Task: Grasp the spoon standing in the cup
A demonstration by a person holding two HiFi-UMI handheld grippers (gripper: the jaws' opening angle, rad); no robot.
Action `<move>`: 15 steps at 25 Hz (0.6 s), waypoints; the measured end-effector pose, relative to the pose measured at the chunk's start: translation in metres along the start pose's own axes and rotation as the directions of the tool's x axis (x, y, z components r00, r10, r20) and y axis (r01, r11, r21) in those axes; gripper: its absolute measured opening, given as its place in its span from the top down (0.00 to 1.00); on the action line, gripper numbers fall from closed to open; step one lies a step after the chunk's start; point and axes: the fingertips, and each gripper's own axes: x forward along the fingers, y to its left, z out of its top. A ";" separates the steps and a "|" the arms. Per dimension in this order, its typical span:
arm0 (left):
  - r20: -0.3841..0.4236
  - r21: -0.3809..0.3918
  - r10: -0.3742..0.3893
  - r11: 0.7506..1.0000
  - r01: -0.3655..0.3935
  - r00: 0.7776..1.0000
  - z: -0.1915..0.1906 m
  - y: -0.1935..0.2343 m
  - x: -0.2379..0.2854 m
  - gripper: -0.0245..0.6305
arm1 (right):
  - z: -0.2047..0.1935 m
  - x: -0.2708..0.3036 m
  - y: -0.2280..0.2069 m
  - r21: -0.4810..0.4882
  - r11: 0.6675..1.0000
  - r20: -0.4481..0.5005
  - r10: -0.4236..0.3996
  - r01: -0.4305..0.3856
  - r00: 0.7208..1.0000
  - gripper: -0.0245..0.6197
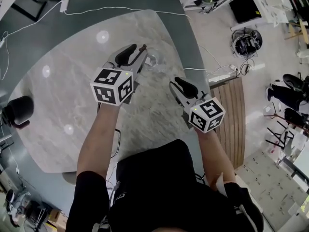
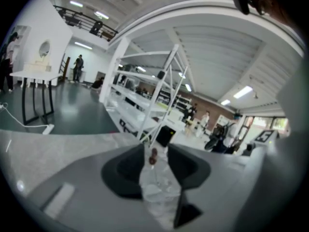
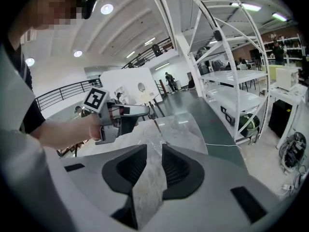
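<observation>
Jaws of left gripper (image 2: pixel 154 148) apart, spoon (image 2: pixel 152 155) in cup (image 2: pixel 157 190) between them; right gripper (image 3: pixel 149 149) likewise apart, empty. For grasp: centre handle, close above rim.

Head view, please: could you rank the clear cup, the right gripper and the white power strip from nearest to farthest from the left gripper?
1. clear cup, just ahead of the left gripper.
2. right gripper, off to its right, above the table.
3. white power strip, upper left, beyond the table's far edge.

Only the cup (image 1: pixel 153 61) on open tabletop (image 1: pixel 67 100)
</observation>
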 end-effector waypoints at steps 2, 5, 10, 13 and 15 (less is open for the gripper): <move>-0.015 -0.010 -0.011 1.000 0.011 1.000 -0.002 0.001 0.009 0.72 | -0.004 -0.005 0.003 0.010 1.000 0.004 0.011 -0.011 1.000 0.82; -0.039 -0.020 -0.028 0.999 0.027 0.999 -0.007 -0.001 0.021 0.73 | -0.009 -0.013 0.001 0.016 1.000 -0.001 0.017 -0.017 1.000 0.83; -0.062 -0.049 -0.019 0.999 0.016 0.998 -0.022 0.002 0.029 0.76 | -0.010 -0.031 -0.006 0.033 0.999 0.006 -0.010 0.010 1.000 0.84; -0.063 -0.053 0.003 0.999 -0.006 0.998 -0.025 0.003 0.032 0.83 | -0.007 -0.046 -0.009 0.035 0.999 0.011 -0.022 0.022 1.000 0.85; -0.058 -0.053 0.008 0.999 -0.011 0.998 -0.023 0.003 0.033 0.88 | -0.008 -0.053 -0.012 0.031 0.999 0.008 -0.035 0.035 0.999 0.85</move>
